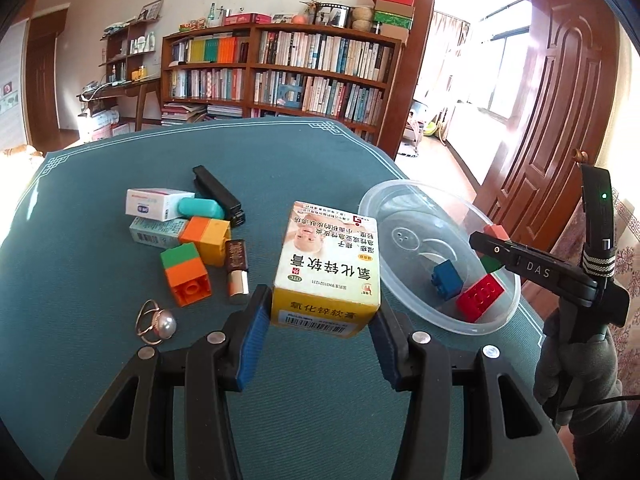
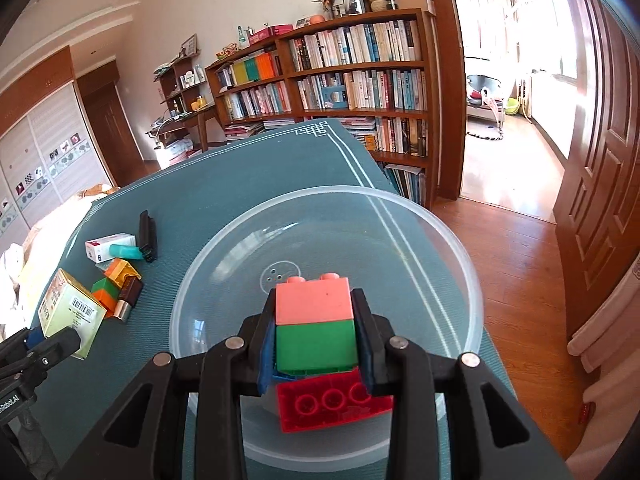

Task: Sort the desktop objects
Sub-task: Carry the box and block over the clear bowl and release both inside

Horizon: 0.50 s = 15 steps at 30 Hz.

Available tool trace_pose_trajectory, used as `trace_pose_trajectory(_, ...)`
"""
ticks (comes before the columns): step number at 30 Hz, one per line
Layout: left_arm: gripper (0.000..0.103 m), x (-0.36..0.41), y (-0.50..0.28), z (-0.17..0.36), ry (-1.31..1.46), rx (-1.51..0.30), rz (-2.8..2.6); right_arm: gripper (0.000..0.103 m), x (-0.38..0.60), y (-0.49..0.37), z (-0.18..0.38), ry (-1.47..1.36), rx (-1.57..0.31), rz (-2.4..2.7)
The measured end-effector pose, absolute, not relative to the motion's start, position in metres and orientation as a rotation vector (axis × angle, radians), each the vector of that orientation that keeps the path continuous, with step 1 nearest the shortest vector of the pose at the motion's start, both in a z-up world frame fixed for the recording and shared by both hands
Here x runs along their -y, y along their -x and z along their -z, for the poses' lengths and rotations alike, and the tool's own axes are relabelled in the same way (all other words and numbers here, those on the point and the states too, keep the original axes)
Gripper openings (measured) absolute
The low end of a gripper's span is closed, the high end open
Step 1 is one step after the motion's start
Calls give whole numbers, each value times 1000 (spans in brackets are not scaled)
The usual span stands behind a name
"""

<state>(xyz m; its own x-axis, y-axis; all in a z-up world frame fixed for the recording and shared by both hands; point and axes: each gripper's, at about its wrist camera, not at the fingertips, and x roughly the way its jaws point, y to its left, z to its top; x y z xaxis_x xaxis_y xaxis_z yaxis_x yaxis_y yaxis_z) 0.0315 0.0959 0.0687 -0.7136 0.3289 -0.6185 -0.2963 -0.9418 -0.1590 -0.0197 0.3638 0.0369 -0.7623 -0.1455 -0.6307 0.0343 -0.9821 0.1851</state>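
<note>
My left gripper point(image 1: 322, 320) is shut on a yellow-and-white ointment box point(image 1: 326, 268) and holds it above the green table mat, left of the clear plastic bowl point(image 1: 384, 204). The bowl holds a blue brick point(image 1: 446, 280) and a red brick point(image 1: 480, 298). My right gripper point(image 2: 316, 344) is shut on a pink-and-green brick stack point(image 2: 316, 328) and holds it over the bowl point(image 2: 448, 240), above the red brick point(image 2: 332, 404). The right gripper also shows in the left wrist view point(image 1: 494, 246). The box also shows in the right wrist view point(image 2: 72, 312).
Left of the box lie orange-green bricks point(image 1: 188, 276), an orange-yellow brick point(image 1: 206, 238), a lipstick point(image 1: 237, 272), a pearl ring point(image 1: 158, 322), medicine boxes point(image 1: 154, 202), a teal case point(image 1: 202, 208) and a black stapler point(image 1: 220, 194). The table edge runs right of the bowl.
</note>
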Motion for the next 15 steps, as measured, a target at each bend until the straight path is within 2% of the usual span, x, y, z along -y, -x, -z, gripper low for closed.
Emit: trace_pose_trajectory(15,51,-182,6,-74,902,-80,-2476,37,-399,21,-21,-1123,315,2882)
